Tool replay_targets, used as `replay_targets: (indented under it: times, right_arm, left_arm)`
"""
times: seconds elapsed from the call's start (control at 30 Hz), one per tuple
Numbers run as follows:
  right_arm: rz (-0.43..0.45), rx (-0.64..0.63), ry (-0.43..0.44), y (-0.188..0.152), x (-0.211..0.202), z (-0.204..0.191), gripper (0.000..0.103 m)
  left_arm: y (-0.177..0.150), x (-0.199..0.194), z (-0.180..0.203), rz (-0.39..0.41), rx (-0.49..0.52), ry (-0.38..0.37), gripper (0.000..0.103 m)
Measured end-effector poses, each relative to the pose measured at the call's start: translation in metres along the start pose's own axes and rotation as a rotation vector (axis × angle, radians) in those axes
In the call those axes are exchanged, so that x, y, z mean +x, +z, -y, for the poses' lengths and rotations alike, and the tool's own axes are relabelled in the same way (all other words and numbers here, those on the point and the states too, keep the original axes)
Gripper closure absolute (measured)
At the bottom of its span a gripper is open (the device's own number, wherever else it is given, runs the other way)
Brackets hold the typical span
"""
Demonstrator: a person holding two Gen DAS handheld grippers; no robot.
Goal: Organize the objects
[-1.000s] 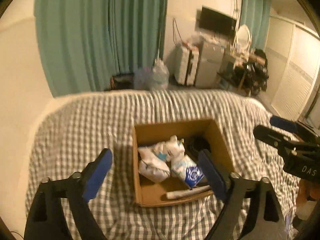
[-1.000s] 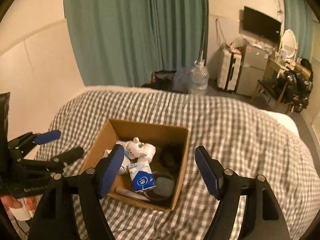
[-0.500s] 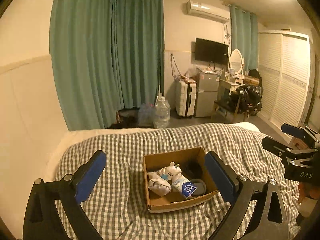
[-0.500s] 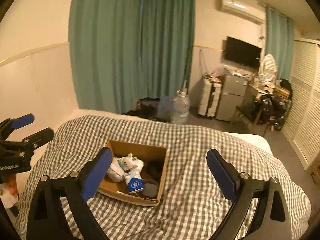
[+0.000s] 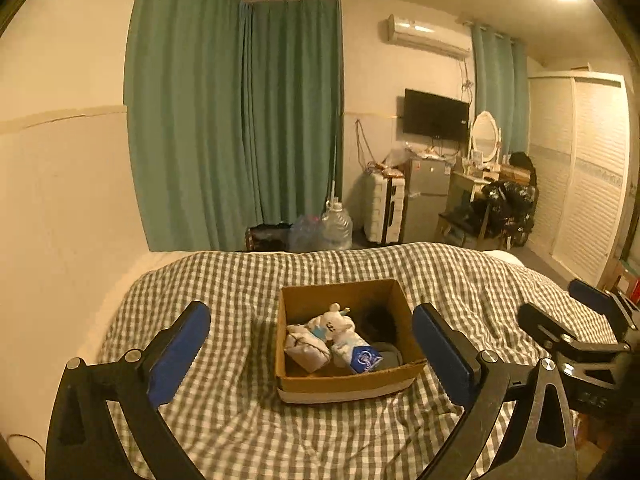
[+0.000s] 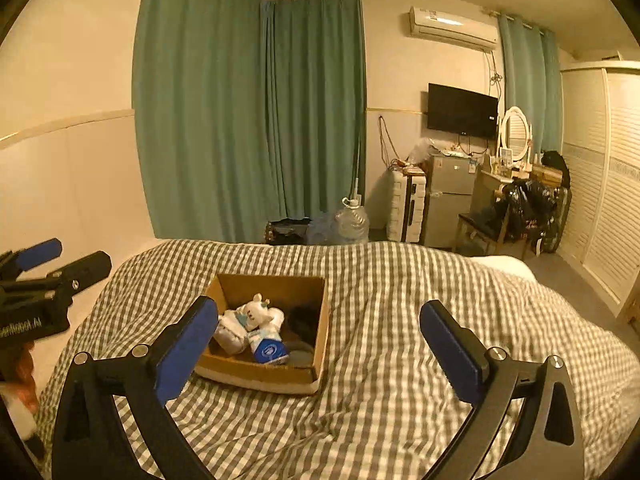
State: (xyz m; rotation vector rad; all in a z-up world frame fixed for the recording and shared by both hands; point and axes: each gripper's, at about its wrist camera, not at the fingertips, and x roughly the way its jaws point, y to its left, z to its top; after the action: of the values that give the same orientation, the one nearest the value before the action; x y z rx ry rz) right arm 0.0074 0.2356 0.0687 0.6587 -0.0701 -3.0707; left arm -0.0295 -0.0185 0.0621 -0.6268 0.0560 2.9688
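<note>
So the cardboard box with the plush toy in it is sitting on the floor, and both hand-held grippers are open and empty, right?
Not quite: the cardboard box sits on the checkered bed cover, not the floor, as the left wrist view shows. The plush toy is inside; left hand-held gripper and right hand-held gripper are open, empty.

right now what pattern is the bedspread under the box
Grey and white check; the bedspread shows best in the right wrist view, under the box.

The left gripper (image 5: 311, 344) fills the lower frame of its own view, jaws spread wide, holding nothing. The right gripper (image 6: 318, 338) is likewise wide apart and bare.
</note>
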Motion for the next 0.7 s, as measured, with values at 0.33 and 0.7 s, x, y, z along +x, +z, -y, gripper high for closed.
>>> replay_targets:
  times: [0.33,0.7]
  right_arm:
    - [-0.004,0.003,-0.022,-0.051,0.024,-0.002,0.002]
    - [-0.028,-0.03,-0.031,-0.069,0.033,-0.01,0.002]
  left_arm:
    - [-0.048,0.019,-0.017,0.006,-0.034,-0.015,0.0]
    - [-0.062,0.023,-0.012,0.003,0.009,0.001,0.0]
